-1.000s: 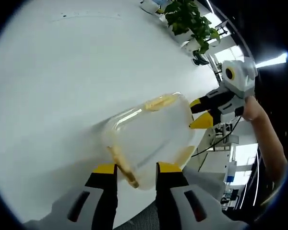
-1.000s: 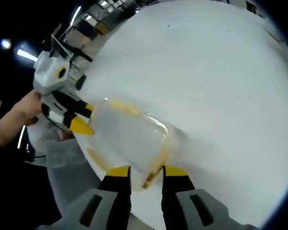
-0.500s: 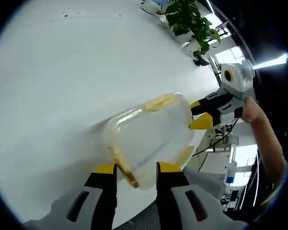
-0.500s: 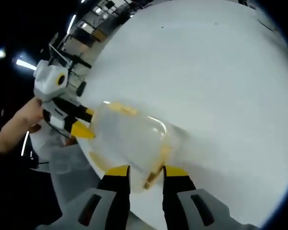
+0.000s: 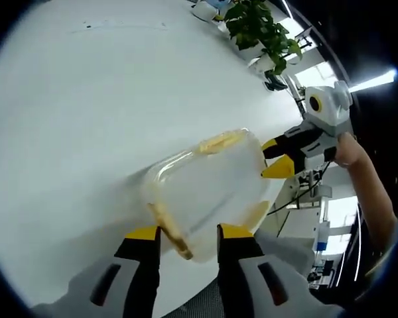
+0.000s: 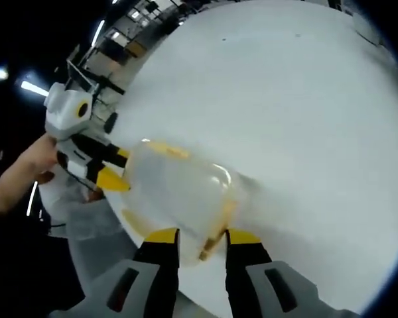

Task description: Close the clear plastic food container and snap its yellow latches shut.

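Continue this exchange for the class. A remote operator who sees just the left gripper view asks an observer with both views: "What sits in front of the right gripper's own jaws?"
Observer: In the right gripper view, the right gripper has its jaws apart, with a yellow latch on the near end of the clear container lying between them.
Operator: And how does my left gripper look from that side?
Observer: The left gripper has its yellow tips at the container's far end, and a hand holds it from behind.
Operator: What lies beyond the container there?
Observer: The bare white table stretches away to the right of that view.
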Available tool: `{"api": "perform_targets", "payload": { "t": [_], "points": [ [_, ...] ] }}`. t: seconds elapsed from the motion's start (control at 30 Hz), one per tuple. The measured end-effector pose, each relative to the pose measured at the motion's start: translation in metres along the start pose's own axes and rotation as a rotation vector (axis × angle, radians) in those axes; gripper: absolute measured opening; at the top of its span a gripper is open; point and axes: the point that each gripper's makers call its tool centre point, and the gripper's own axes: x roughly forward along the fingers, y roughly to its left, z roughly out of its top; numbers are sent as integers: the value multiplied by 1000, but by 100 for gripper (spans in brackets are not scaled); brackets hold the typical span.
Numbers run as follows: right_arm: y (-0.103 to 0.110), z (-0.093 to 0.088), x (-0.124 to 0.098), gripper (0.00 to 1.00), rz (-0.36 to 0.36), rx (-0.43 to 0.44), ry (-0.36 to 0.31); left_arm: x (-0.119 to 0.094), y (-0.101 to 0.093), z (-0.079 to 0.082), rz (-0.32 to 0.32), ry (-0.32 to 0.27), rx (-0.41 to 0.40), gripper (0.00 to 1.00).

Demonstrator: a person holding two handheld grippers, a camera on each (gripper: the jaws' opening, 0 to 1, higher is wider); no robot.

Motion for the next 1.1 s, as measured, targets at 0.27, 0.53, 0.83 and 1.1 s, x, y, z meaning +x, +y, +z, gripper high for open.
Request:
{"api": "perform_targets", "payload": {
  "t": [0.27, 0.53, 0.83, 1.1],
  "points": [
    [4, 3, -2, 25, -37, -161, 5, -4, 5, -1, 39, 17, 134, 37],
    [5, 10, -9, 26, -68, -246, 7, -12, 14, 4, 132, 25, 268, 46],
    [23, 28, -14, 33, -57, -395, -21, -30, 10, 22, 167, -36, 347, 46],
    [41, 30, -6, 33, -59, -539, 28, -32, 6, 28, 179, -53, 433, 46]
  ]
}}
